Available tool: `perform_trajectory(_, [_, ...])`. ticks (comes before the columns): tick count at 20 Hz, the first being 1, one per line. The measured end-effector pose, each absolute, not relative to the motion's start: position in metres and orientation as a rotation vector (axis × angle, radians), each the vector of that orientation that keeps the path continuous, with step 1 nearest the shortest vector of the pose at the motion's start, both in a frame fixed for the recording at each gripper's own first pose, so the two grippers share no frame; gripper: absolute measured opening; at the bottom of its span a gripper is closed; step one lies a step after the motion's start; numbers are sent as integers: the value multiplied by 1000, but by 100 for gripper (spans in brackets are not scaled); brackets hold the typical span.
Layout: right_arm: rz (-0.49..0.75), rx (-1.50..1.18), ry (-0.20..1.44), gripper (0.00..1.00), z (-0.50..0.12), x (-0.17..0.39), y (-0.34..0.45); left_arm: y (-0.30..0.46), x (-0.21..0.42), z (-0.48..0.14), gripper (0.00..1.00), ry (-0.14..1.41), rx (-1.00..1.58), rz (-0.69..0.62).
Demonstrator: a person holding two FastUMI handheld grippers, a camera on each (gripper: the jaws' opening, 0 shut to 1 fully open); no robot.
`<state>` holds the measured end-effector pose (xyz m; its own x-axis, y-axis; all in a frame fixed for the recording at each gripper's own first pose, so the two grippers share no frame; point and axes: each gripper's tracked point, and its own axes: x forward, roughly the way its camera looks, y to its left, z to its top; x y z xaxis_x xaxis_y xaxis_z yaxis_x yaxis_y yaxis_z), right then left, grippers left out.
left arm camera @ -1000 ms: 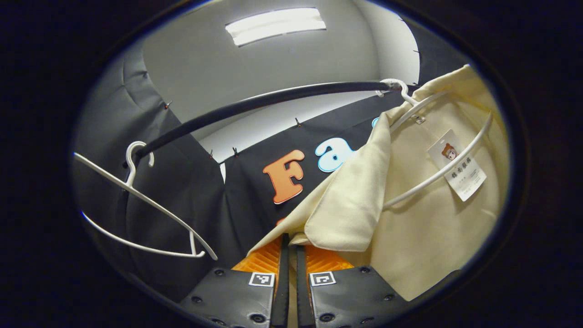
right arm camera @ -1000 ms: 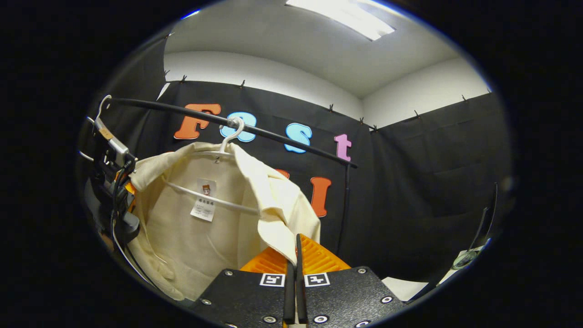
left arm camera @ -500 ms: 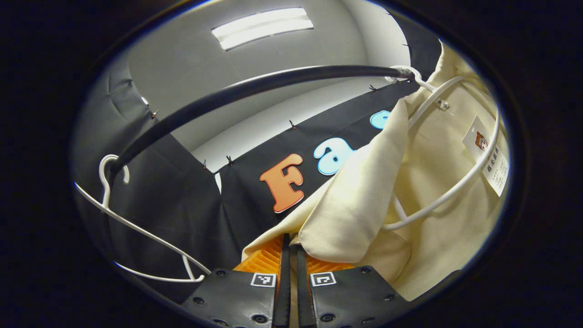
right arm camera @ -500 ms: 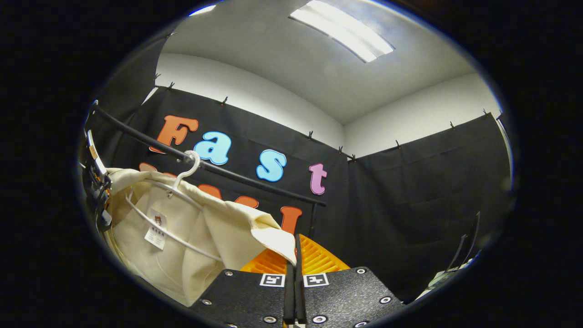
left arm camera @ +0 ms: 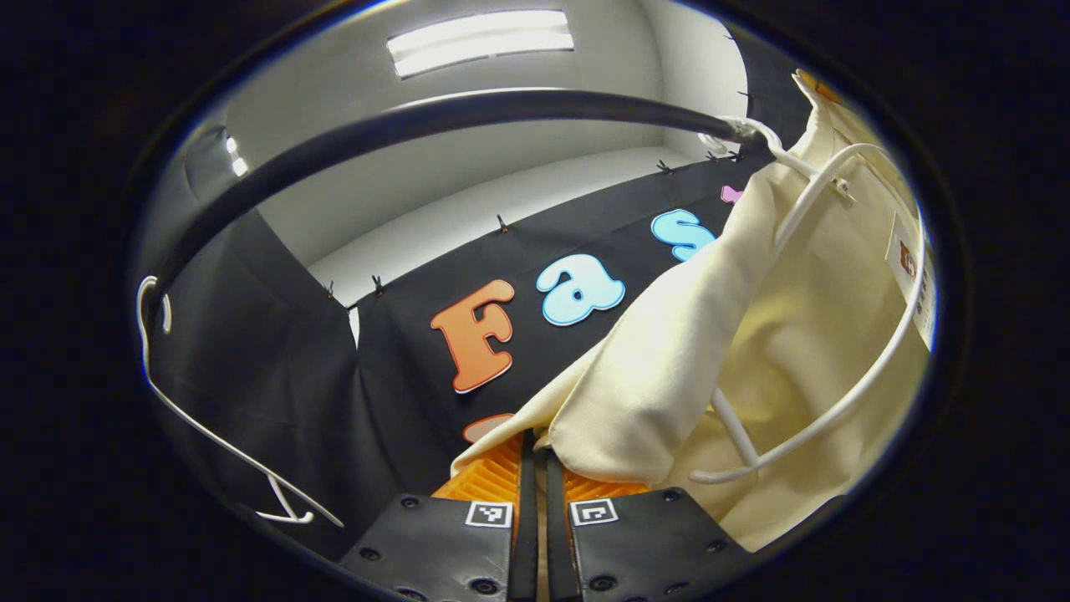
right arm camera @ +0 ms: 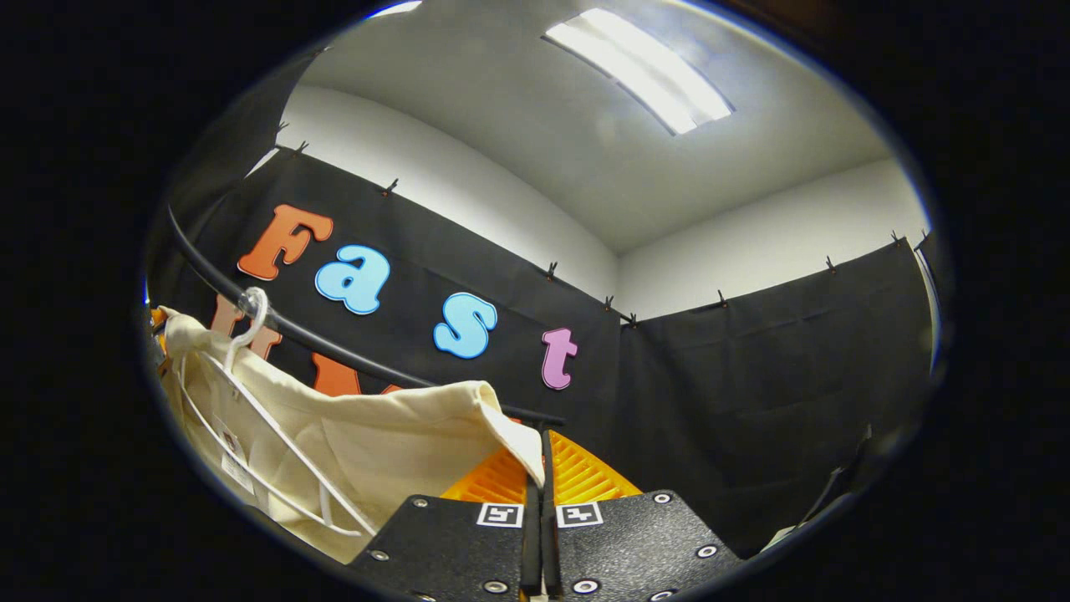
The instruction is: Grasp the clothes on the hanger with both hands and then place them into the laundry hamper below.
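Observation:
A cream shirt [left arm camera: 794,334] hangs on a white hanger [left arm camera: 823,418] hooked over a black rail [left arm camera: 435,125]. My left gripper [left arm camera: 535,447] is shut on the shirt's edge, and the cloth folds over its fingers. In the right gripper view the same shirt [right arm camera: 376,435] stretches from its hanger [right arm camera: 276,435] on the rail [right arm camera: 334,351] across to my right gripper [right arm camera: 539,468], which is shut on the other edge of the cloth.
An empty white hanger [left arm camera: 209,435] hangs at the left end of the rail in the left gripper view. Black cloth walls stand behind the rail, with a ceiling light [left arm camera: 481,40] above.
Both grippers have risen and tilted upward with the shirt. The cloth has pulled away sideways from the hanger, which has swung out toward the edge of each view.

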<state>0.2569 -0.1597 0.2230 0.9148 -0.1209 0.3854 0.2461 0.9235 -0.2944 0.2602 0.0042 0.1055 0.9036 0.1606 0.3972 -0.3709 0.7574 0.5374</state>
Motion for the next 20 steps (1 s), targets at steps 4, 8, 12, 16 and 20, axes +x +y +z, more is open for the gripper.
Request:
perform_trajectory(4, [-173, -315, -303, 0, 170, 272, -153, 14, 279, 81, 11, -268, 629, 299])
perform_trajectory(8, [-173, -270, -243, 0, 124, 278, -154, 22, 283, 71, 11, -243, 655, 309])
perform_trajectory(12, [-184, -231, -213, 0, 102, 285, -151, 22, 296, 64, 11, -206, 667, 287])
perform_trajectory(16, [-161, -239, -194, 0, 91, 283, -142, 33, 317, 51, 11, -125, 613, 270])
perform_trajectory(20, [-153, -264, -186, 0, 82, 278, -138, 40, 319, 40, 11, -97, 614, 274])
